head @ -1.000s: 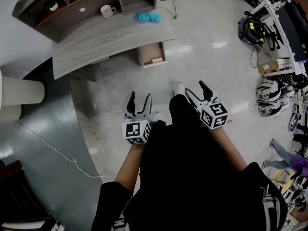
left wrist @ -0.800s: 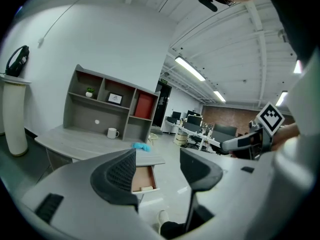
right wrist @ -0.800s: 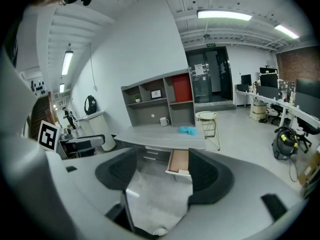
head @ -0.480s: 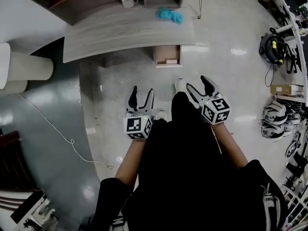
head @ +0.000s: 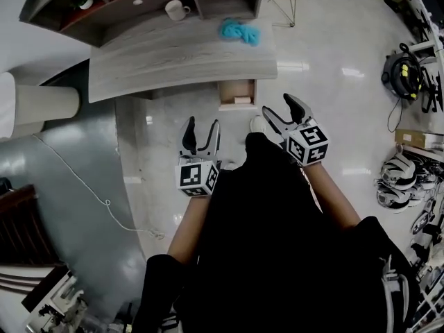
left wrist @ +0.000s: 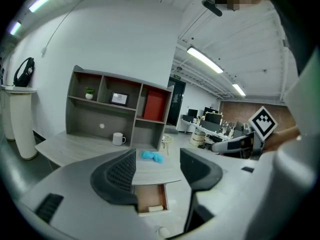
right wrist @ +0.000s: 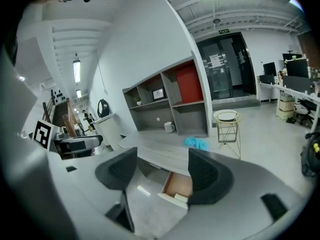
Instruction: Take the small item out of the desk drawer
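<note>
- Glossy grey office floor (head: 333, 103) fills the head view, with a white cable (head: 83, 186) trailing across it at 9 o'clock and a heap of helmets (head: 399, 175) at 3 o'clock.
- A long grey desk (head: 173, 61) lies at 11 to 12 o'clock from the person, with a shelf unit (head: 139, 5) with red back panels standing on its far side.
- The person's dark clothing (head: 277, 241) takes up the view from the centre to 6 o'clock, both forearms reaching forward.
- The left gripper (head: 202, 125) hangs over the floor, well short of the desk. Its jaws stand wide apart with nothing between them, and its own view looks through the gap at the desk edge.
- The right gripper (head: 278, 105) is at 1 o'clock from the left one, nearer the desk. Its jaws are likewise spread wide and empty.
- A wooden drawer (head: 236, 92) is pulled out from under the desk's front edge at 12 o'clock.
- A blue cloth (head: 240, 31) lies crumpled on the desktop, beyond the drawer.
- A white mug (head: 175, 9) stands by the shelf unit at 11 o'clock.
- The small item (head: 242, 100), pale and oblong, lies in the drawer against its front wall, apart from both grippers.
</note>
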The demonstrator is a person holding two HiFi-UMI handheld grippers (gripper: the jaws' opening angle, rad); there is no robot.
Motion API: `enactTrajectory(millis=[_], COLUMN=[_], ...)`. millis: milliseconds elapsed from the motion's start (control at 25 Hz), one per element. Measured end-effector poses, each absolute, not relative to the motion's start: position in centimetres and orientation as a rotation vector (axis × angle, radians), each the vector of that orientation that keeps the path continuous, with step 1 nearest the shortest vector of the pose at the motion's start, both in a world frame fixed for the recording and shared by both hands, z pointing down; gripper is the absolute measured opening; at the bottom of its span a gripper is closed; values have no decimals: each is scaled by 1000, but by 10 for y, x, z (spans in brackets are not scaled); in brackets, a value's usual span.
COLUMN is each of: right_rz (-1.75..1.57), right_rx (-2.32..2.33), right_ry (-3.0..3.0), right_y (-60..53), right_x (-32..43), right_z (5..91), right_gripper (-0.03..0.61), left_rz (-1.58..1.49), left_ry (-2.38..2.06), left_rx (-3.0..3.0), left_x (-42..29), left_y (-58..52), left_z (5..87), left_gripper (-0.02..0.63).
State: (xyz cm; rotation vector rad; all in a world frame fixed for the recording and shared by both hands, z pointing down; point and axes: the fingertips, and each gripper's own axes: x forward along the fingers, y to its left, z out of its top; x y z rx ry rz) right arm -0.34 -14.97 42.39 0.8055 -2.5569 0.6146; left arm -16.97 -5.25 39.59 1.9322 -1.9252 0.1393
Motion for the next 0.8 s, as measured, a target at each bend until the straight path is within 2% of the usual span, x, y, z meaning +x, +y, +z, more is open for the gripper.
enactTrajectory(millis=[320,800], right_rz=[637,717], right_rx=[751,691], right_ry=[-2554,-2533], right_y=[-228,-286], right_x=[29,47], right_z=[440,468], right_gripper=[304,304], left_rz=[217,436], left_ry=[-1915,-1803], left_rx=[1883,1841], left_x=[-137,-104], left_y=[-123,-178], left_z=[418,484], left_gripper=[253,253])
